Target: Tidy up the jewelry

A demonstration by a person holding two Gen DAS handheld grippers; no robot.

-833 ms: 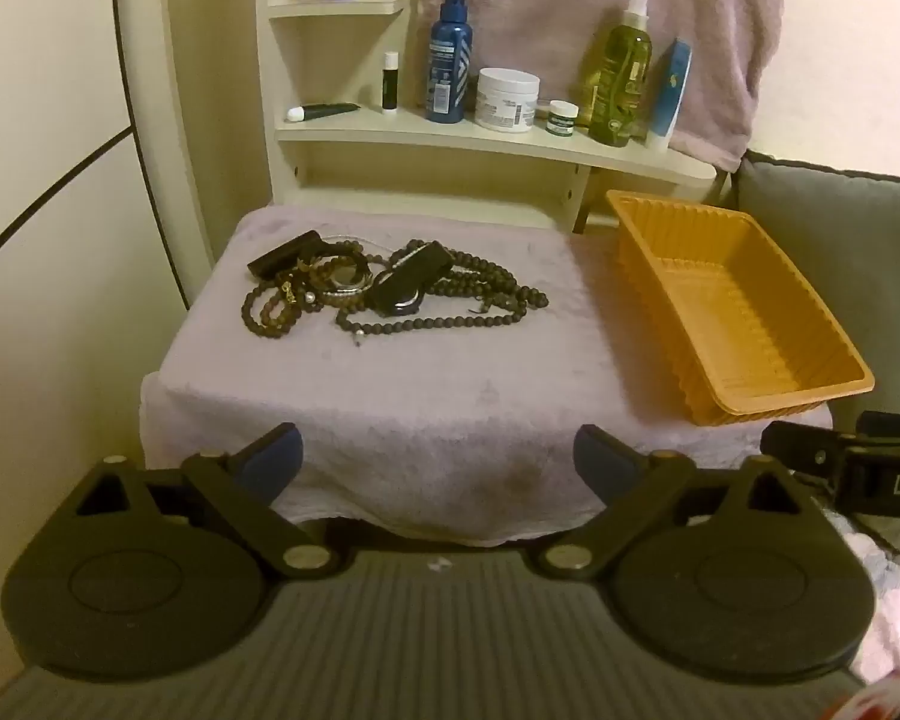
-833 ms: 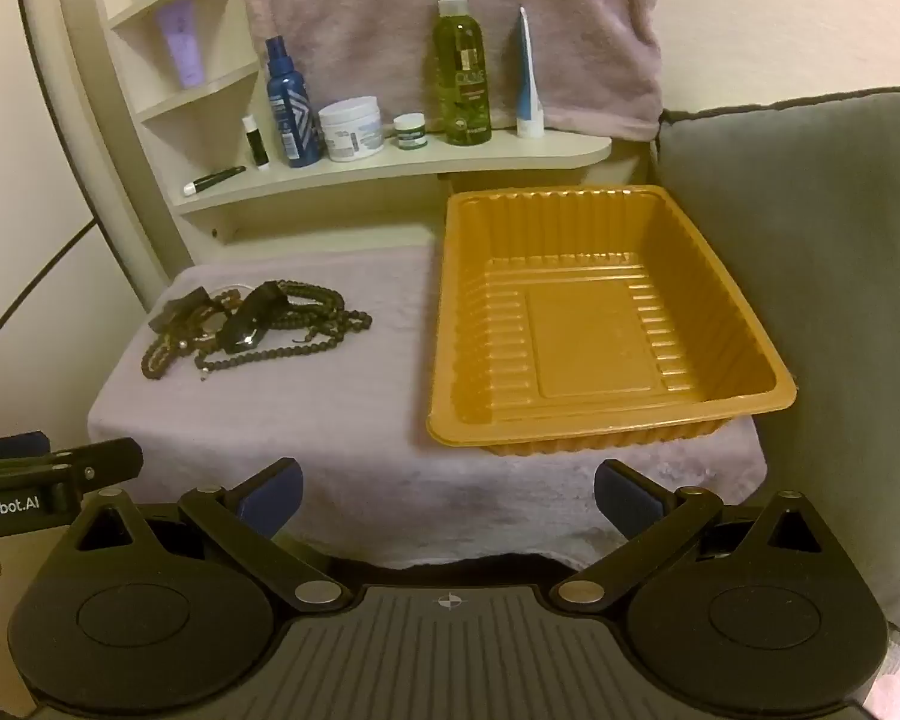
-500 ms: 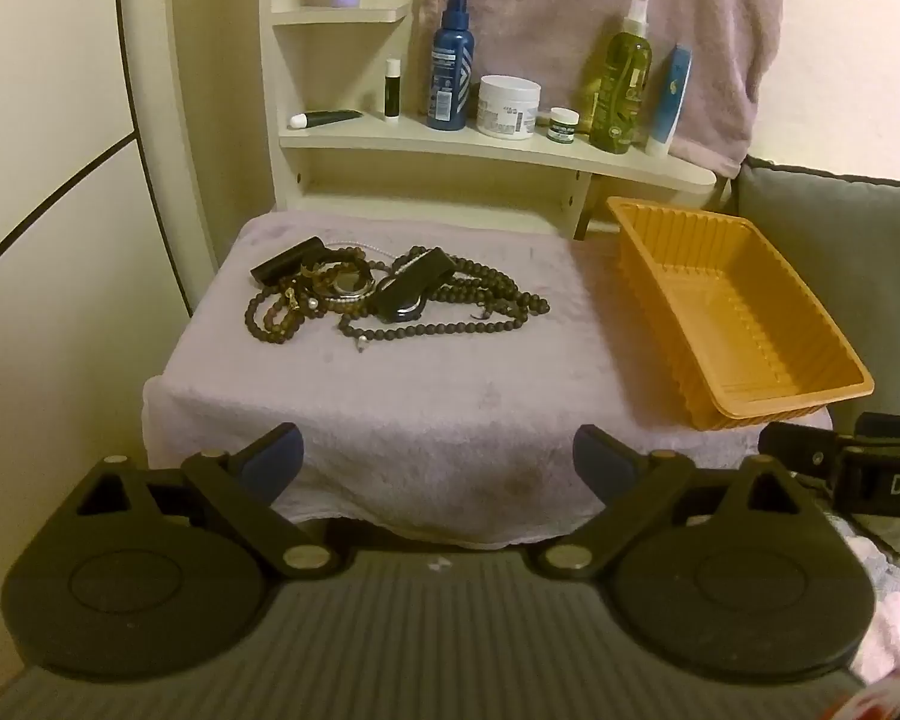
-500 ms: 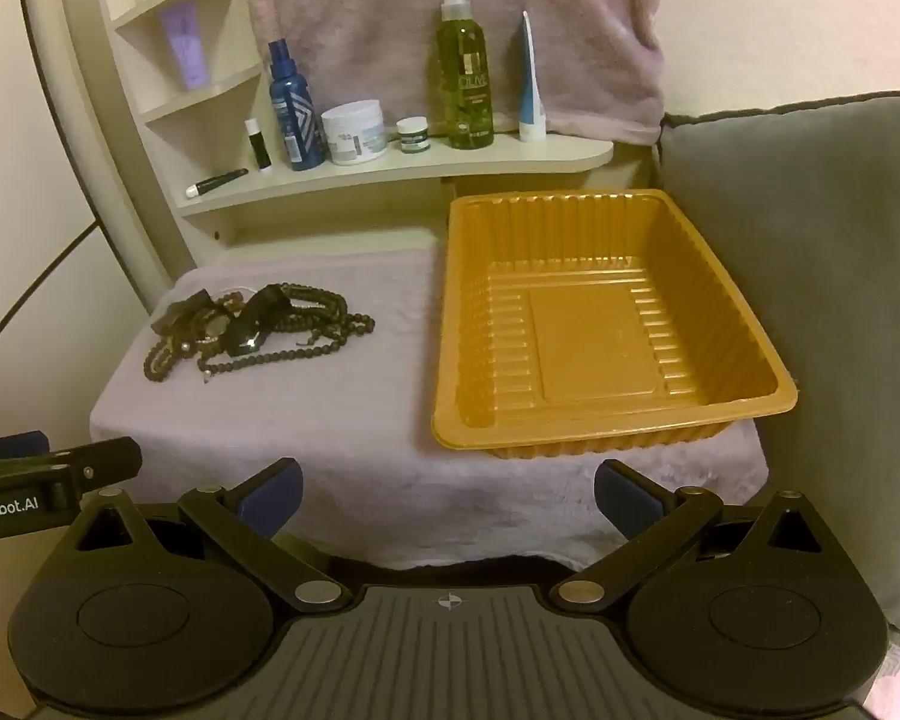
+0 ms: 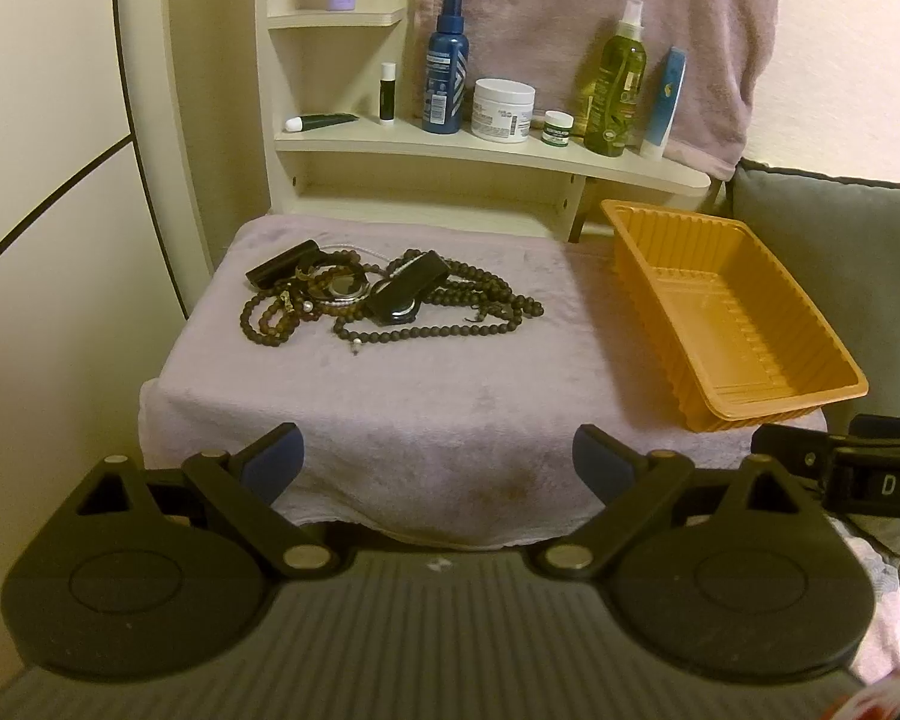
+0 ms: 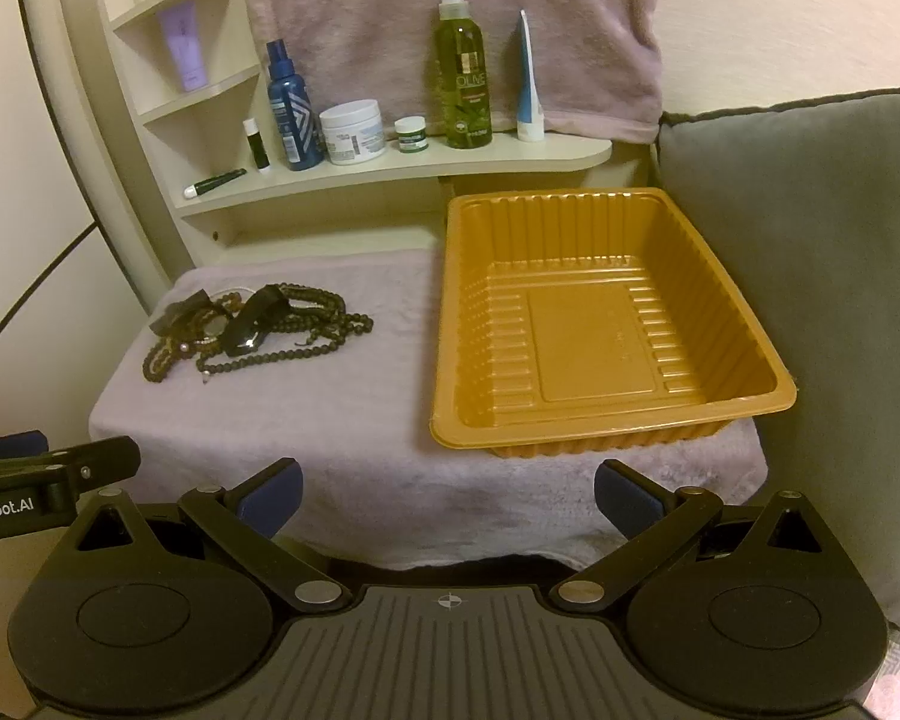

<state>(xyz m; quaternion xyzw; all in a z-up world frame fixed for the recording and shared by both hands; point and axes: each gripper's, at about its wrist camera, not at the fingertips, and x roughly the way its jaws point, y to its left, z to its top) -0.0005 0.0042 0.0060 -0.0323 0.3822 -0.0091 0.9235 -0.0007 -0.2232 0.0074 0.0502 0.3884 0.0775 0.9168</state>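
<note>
Each of my cameras looks forward and down between its hand-held gripper's fingers, from just off the tabletop's (image 5: 426,396) near edge. My left one faces the jewelry pile (image 5: 384,300), my right the orange tray (image 6: 606,438); both share pile, tray and shelf (image 6: 402,171).

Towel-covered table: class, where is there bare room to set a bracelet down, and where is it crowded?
Free: the towel strip between the jewelry pile and the orange tray, the near towel edge, and the tray's bare floor. Crowded: the far-left corner and the shelf.
</note>
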